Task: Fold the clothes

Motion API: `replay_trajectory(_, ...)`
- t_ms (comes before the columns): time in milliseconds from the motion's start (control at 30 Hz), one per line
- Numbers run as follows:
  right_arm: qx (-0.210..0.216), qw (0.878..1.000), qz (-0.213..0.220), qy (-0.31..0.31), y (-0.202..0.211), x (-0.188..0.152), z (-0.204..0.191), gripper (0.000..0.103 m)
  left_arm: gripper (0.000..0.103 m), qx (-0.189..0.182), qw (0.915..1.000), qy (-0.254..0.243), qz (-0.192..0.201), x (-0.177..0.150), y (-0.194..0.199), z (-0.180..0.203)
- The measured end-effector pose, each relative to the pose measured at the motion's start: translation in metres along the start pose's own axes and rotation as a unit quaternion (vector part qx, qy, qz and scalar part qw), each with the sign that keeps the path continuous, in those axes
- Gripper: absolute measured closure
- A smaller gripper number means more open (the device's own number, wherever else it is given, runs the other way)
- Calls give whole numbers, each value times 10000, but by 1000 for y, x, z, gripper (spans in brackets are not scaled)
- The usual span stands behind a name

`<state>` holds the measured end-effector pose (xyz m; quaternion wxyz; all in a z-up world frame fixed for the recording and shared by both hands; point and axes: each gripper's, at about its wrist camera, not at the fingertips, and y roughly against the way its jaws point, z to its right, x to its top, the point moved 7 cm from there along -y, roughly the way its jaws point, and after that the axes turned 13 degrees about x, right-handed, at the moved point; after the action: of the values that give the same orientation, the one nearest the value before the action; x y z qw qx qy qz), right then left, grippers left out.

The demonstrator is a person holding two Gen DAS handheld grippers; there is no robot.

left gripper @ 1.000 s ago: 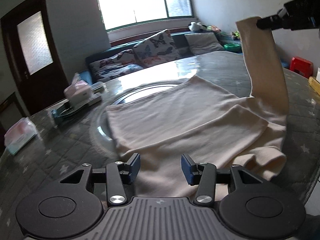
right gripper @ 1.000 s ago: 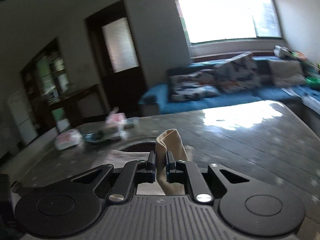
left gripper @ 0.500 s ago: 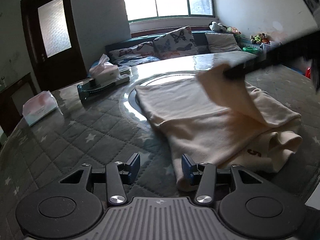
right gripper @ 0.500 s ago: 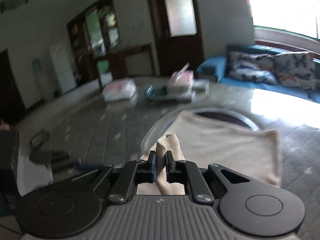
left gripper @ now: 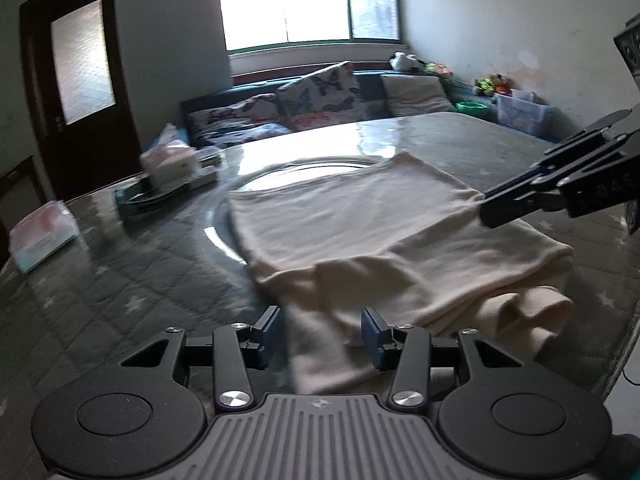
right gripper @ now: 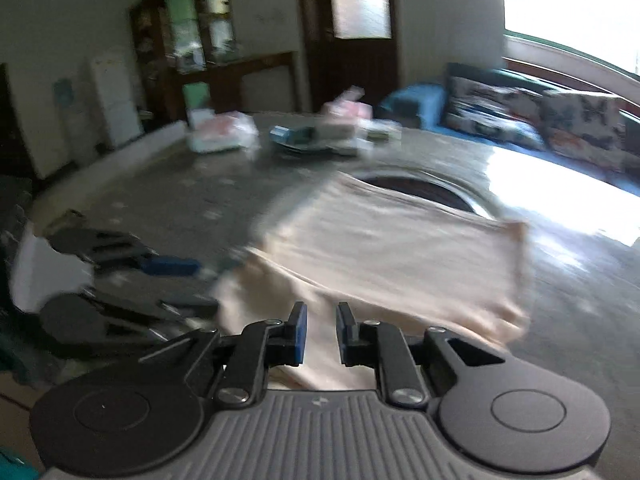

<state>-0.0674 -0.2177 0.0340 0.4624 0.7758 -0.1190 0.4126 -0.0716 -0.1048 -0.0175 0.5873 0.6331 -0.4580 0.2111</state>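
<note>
At the bottom of the left wrist view the left tongs (left gripper: 321, 334) stand released, jaws wide apart, with the near edge of the cream garment (left gripper: 360, 240) lying between and under them. The garment fills the middle of the frame, spread partly folded on the quilted table (left gripper: 100, 312), a rumpled sleeve bunched at lower right. At the right edge the right tongs (left gripper: 486, 212) reach in, tips touching the garment's right edge. In the right wrist view the right tongs (right gripper: 321, 330) are released, a narrow gap between the jaws, cloth beneath them but not pinched; that frame is blurred. Farther back, left of centre, tissue packs (left gripper: 42, 236) sit on the table. Beyond lie a sofa (left gripper: 304, 108) and window (left gripper: 308, 0).
</note>
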Motion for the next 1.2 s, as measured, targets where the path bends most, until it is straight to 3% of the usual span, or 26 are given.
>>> replay_trajectory(167,-543,9972,-149,-495,28,-32,48,88,69,-192,9997,-84,-88,1,-10,15)
replay_trajectory(267,-590,9961,-201,-629,27,-42,59,88,81,-183,9996,-175,-95,1,-12,19)
replay_trajectory(300,-605,9956,-218,-674,27,-46,62,88,92,-172,9996,-199,-92,1,-12,20)
replay_trajectory(400,-652,9942,-270,-809,26,-56,73,88,101,-14,9997,-232,-66,3,-12,17)
replay_trajectory(733,-564,9961,145,-656,16,-21,83,88,100,193,9990,-377,-135,3,-8,5)
replay_trajectory(933,-593,9959,-51,-678,-16,-23,95,88,96,232,9992,-203,-272,7,-11,-7)
replay_trajectory(1200,-520,9974,57,-487,-12,-12,83,88,96,-148,9997,-208,-60,30,-24,14)
